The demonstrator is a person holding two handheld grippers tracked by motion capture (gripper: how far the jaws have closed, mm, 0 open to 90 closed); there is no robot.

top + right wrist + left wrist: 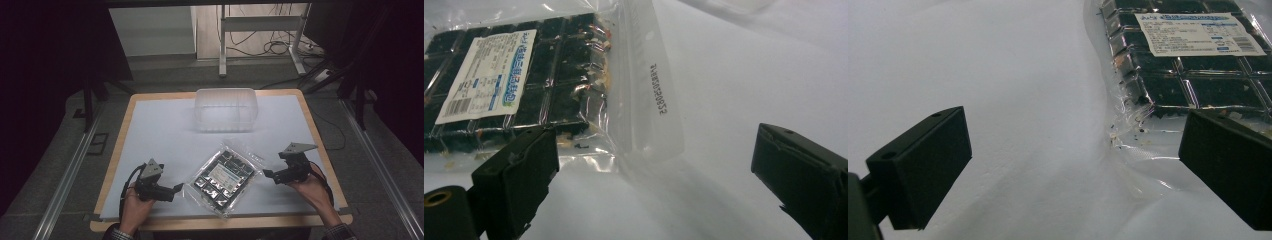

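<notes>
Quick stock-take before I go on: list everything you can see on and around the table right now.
Clear bag: one, see-through plastic with a dark gridded tray and a white label inside, flat on the near middle of the table, between the two grippers.
Plastic box: one, clear, at the far middle of the table.
Table: one, white top with a wooden edge.
Metal stand: one, pale grey, on the floor beyond the table, cables beside it.
Left gripper: one, black, jaws apart, just left of the bag.
Right gripper: one, black, jaws apart, just right of the bag.
Hands: two, one holding each gripper at the near edge.
</notes>
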